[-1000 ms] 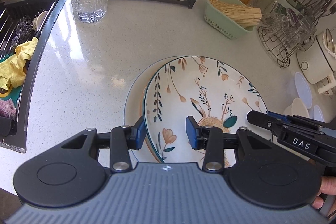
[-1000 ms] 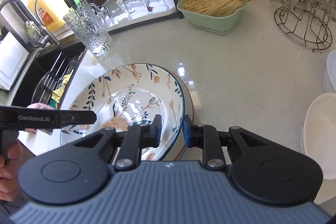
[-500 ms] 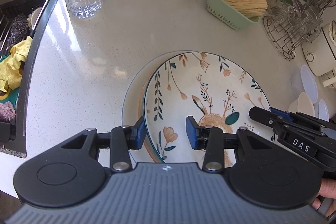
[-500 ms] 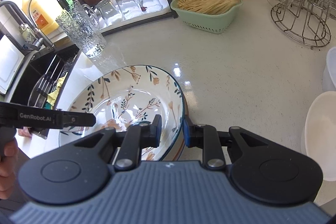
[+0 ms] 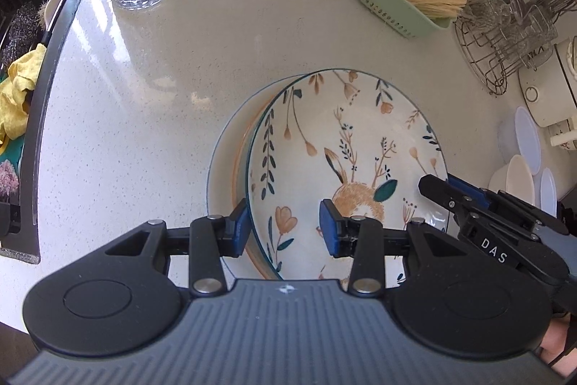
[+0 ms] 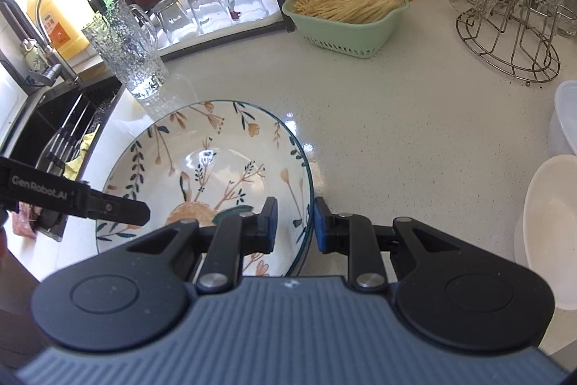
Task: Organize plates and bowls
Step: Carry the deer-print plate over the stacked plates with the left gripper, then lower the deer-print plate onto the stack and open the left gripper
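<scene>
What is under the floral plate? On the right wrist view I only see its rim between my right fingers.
Observer: A plain cream plate lies beneath the floral plate, sticking out on the side toward the sink.
Operator: Is the left gripper clamped on the floral one?
Observer: No. The left gripper straddles the floral rim with its jaws wide apart, one pad well inside the plate.

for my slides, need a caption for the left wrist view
Left tool straddling the floral plate's rim, stacked on a plain plate.
</scene>
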Tool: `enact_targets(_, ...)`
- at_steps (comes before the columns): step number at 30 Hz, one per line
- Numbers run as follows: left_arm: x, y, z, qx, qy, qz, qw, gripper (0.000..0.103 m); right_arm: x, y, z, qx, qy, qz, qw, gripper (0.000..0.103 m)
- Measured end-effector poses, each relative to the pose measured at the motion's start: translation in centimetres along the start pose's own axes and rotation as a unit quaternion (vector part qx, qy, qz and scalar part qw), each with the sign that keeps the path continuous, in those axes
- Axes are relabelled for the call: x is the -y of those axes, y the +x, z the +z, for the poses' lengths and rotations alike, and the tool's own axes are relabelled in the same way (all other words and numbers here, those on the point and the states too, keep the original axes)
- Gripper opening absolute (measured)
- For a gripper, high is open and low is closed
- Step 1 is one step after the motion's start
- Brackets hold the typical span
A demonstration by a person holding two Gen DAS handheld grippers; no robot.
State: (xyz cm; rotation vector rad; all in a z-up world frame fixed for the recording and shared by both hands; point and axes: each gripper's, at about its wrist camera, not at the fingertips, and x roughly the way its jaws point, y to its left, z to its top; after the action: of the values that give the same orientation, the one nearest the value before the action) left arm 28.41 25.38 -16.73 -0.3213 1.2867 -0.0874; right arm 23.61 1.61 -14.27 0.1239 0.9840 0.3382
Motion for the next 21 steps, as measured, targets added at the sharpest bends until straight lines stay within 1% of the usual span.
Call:
enact_targets(3, -0.6, -0.3, 0.4, -0.005, -0.02, -0.007, 0.9998, 0.046, -0.2, 0.0, -0.1, 0.004, -0.007, -0.003, 1.0, 0.024)
enact_targets(6, -1.8, -0.9, 0.9, -0.006, -0.062, -0.022, 0.9978, 0.046, -0.3, 0.0, -0.2, 0.007, -0.008, -0.006, 1.0, 0.024)
enact_targets(7, -2.0, -1.1, 0.9, -0.006, -0.068, -0.021, 0.9974, 0.046, -0.3, 0.0, -0.2, 0.008, -0.006, -0.005, 1.0, 0.024)
enact_targets(8, -2.1, -1.3, 1.0, -0.005, -0.069, -0.009, 0.9976, 0.046, -0.3, 0.0, -0.2, 0.009, -0.005, -0.005, 1.0, 0.024)
enact_targets(9, -2.3, -1.5, 1.0, -0.003, -0.068, -0.006, 0.9976, 0.046, -0.3, 0.0, -0.3, 0.009, -0.004, -0.002, 1.0, 0.023)
enact_targets(11, -2.7, -1.8, 1.1, 0.0, -0.076, -0.014, 0.997, 0.046, -0.4, 0.0, -0.3, 0.012, -0.002, -0.002, 1.0, 0.023)
enact_targets(16, -3.1, -2.5, 0.7, 0.009, -0.079, -0.009, 0.9968, 0.046, -0.5, -0.1, -0.1, 0.014, -0.001, -0.005, 1.0, 0.024)
enact_targets(21, -2.3, -3.7, -0.1, 0.036, -0.066, -0.007, 0.9971, 0.046, -0.8, -1.6, 0.4, 0.037, -0.005, 0.0, 0.999, 0.024)
